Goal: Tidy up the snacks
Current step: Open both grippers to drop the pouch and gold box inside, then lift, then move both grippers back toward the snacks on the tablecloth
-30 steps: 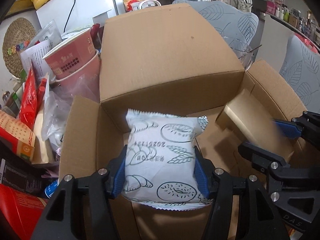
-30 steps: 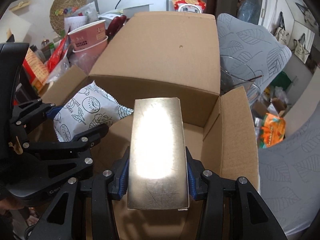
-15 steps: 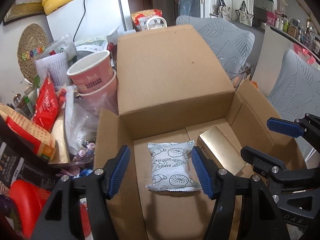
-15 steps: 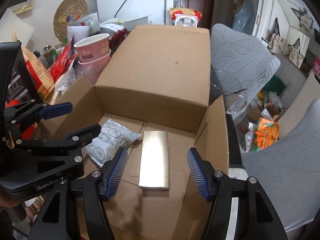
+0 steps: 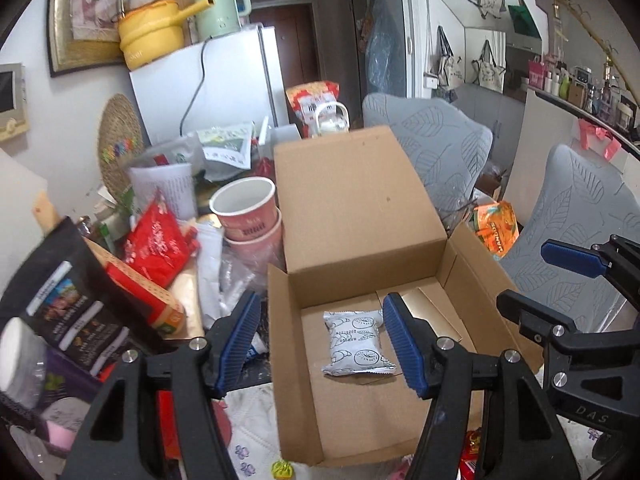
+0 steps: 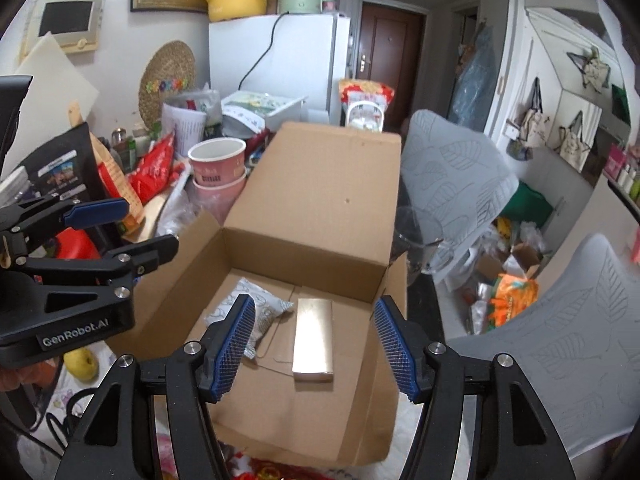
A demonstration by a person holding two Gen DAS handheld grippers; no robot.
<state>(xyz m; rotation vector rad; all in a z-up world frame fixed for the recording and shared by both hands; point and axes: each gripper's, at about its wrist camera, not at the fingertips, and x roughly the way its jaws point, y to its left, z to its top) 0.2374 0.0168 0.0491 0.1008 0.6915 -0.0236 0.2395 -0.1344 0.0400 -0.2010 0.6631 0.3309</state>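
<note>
Step in hand: you have both snacks down in the cardboard box and both tools clear above it, so this reads as the gap between one drop and the next pick.

Left gripper: its jaws stand apart with nothing between the blue pads; the white snack packet only shows through the gap, well below, on the box floor.

Right gripper: its jaws have just been opening and now stand apart and empty; the gold box lies beneath them, untouched.

Where the task's things lie: the packet rests flat towards the left of the box floor, the gold box lengthwise just beside it on the right, with a thin strip of cardboard between them.

Box contents: only those two items; much of the floor in front of them is bare, and the rear flap stands upright.

Other containers: two pink paper cups are stacked left of the box; the top one looks empty, and the lower one's inside is hidden.

Next move, as I judge it: swing one tool left to the heap beside the box, where the red packet and the black pouch wait, and take one item cleanly.

Watch for: the heap is crowded and overlapping, so you may drag a neighbour along.
</note>
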